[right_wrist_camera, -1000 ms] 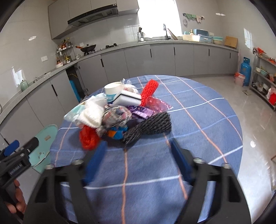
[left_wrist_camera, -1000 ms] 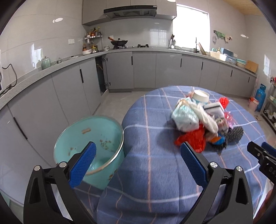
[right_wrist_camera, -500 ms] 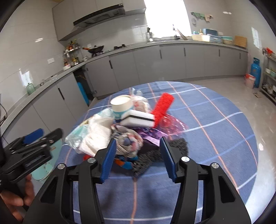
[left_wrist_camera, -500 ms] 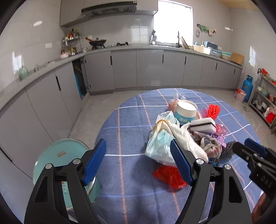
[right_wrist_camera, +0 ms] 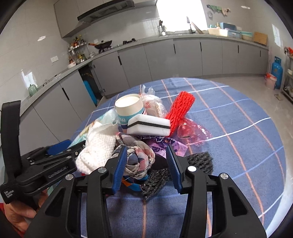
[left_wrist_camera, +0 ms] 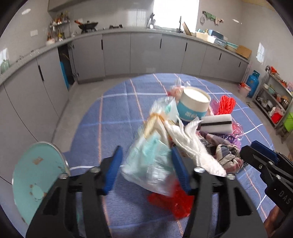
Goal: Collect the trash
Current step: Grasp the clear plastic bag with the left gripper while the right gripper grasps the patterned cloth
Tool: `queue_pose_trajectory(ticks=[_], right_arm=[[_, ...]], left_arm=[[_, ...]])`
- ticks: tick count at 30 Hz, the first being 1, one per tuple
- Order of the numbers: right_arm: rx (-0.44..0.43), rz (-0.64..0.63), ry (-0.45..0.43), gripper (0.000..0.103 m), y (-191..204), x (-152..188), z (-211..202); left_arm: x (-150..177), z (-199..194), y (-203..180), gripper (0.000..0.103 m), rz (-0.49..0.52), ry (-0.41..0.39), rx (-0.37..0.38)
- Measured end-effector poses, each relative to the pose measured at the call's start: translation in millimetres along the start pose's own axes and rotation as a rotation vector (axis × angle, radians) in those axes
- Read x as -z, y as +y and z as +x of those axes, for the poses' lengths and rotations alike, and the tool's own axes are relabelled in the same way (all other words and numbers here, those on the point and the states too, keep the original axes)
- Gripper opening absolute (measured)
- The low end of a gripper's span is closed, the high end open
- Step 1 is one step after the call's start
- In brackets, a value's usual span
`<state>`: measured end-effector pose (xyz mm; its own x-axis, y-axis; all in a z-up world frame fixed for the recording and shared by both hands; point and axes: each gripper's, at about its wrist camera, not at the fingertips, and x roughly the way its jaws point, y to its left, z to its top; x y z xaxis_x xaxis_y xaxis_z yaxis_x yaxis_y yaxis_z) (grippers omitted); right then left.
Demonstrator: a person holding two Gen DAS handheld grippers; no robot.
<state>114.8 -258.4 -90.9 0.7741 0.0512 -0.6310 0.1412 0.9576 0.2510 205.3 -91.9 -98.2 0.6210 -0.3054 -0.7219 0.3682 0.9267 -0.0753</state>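
Left hand-held gripper [left_wrist_camera: 146, 168] is closing around the plastic bag [left_wrist_camera: 150, 164], pads not yet pressing; right hand-held gripper [right_wrist_camera: 146, 164] is closing around the patterned cloth [right_wrist_camera: 141, 161]. Both straddle the trash pile on the worktop [right_wrist_camera: 238, 128], probably to carry it to the bin [left_wrist_camera: 36, 175] alongside.

**Bright daylight, strong fisheye bend**

Daylight pours from the window [left_wrist_camera: 175, 13], blown out to pure white above the counter. Pale glare streaks the wall tiles [right_wrist_camera: 27, 76] and the floor [right_wrist_camera: 256, 87]. Both views bow hard at the edges, with black corners. In the left wrist view the plastic bag [left_wrist_camera: 152, 157] and the left tool's pads [left_wrist_camera: 113, 170] smear with motion blur; the right wrist view stays sharp.
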Motion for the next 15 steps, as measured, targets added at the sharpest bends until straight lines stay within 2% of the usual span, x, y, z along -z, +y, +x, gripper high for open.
queue_pose_trajectory(ticks=[3, 4, 5, 9, 12, 14, 15], right_arm=[[-0.025, 0.028, 0.014, 0.045, -2, -2, 6], [-0.037, 0.037, 0.018, 0.045, -2, -4, 8], [-0.047, 0.042, 0.022, 0.045, -2, -5, 9], [-0.093, 0.057, 0.064, 0.045, 3, -4, 17], [-0.100, 0.047, 0.082, 0.045, 8, 0, 19], [-0.103, 0.039, 0.093, 0.038, 11, 2, 20], [-0.111, 0.036, 0.096, 0.029, 12, 4, 19]], left_arm=[[2, -2, -1, 0.041, -0.003, -0.015, 0.013], [3, -4, 0, 0.029, -0.004, -0.025, 0.020], [3, -7, 1, 0.026, -0.007, -0.032, 0.022], [4, -37, 3, 0.025, -0.002, -0.118, 0.032], [6, -59, 0, 0.025, 0.023, -0.190, -0.019], [8, -71, -2, 0.025, 0.040, -0.229, -0.043], [8, -76, -3, 0.025, 0.047, -0.242, -0.049]])
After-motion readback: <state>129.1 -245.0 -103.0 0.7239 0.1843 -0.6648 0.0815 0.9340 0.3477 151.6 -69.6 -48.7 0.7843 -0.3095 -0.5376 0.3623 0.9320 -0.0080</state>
